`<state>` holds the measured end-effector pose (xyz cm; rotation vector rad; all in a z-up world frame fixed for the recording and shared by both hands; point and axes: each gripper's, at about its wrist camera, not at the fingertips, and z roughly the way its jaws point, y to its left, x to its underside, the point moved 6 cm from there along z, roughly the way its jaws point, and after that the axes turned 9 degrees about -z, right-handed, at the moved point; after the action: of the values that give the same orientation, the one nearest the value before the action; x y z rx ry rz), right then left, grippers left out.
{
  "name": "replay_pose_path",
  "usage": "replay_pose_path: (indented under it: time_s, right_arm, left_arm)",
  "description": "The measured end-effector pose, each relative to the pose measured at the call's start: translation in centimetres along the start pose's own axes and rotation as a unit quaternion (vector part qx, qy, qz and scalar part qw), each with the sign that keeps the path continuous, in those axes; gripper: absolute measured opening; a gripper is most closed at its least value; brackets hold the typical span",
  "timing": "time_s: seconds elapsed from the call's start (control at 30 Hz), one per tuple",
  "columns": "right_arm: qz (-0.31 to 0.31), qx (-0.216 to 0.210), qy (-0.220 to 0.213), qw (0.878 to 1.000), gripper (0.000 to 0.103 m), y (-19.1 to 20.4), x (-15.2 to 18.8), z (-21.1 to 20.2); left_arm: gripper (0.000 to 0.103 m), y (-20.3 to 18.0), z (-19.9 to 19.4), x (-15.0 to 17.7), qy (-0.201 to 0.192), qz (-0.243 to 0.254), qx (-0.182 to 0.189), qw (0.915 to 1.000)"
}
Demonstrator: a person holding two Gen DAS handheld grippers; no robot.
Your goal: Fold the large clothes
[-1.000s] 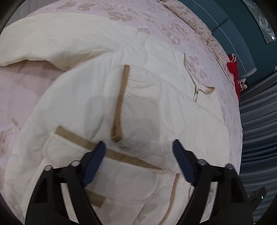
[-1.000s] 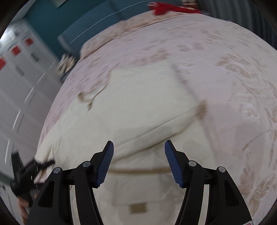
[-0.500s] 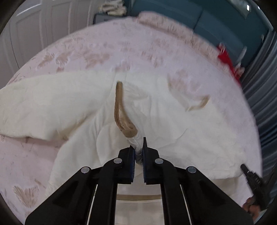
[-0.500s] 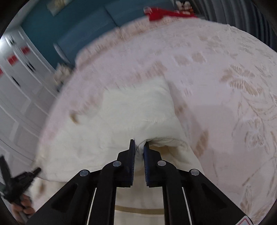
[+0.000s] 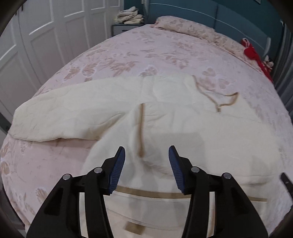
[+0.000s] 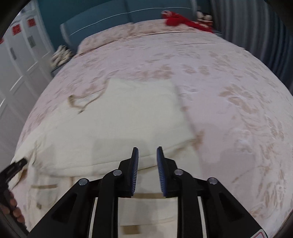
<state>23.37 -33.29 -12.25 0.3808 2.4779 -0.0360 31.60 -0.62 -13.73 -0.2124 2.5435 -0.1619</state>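
Observation:
A large cream quilted garment (image 5: 183, 124) with tan trim lies spread on the pink bed, its sleeve (image 5: 60, 117) stretched to the left. A tan strap (image 5: 141, 131) runs down its middle. My left gripper (image 5: 144, 165) is open and empty just above the garment's near fold. In the right wrist view the garment (image 6: 128, 117) lies folded over itself. My right gripper (image 6: 147, 163) hangs above its folded edge, jaws a small gap apart, holding nothing.
The pink floral bedspread (image 5: 139, 55) covers the bed. A red cloth (image 5: 254, 55) lies at the far right by the teal headboard (image 5: 228, 16). White wardrobe doors (image 5: 36, 36) stand at the left, with folded linens (image 5: 130, 16) on a stand.
Both grippers pinched the garment half a second ago. Both have since let go and drawn back; the left has opened wide, the right only slightly. The fabric has dropped flat.

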Motion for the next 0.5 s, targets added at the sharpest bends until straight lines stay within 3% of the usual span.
replay_pose_path:
  time_s: [0.1, 0.23, 0.37, 0.5]
  right_arm:
    - [-0.045, -0.027, 0.006, 0.999, 0.015, 4.7, -0.1, 1.7]
    - [-0.080, -0.032, 0.040, 0.995, 0.010, 8.6, 0.7, 5.7]
    - [-0.094, -0.021, 0.067, 0.993, 0.010, 9.2, 2.7, 8.4]
    - [-0.100, -0.016, 0.056, 0.993, 0.009, 9.3, 3.7, 9.6]
  left_arm:
    - [0.047, -3.5, 1.6, 1.0, 0.018, 0.028, 0.013, 0.9994]
    - [0.047, -5.9, 5.2, 2.9, 0.050, 0.057, 0.000, 0.9971]
    - [0.047, -6.2, 7.0, 4.9, 0.053, 0.070, -0.019, 0.9960]
    - [0.048, -6.1, 7.4, 5.7, 0.035, 0.075, -0.021, 0.9964]
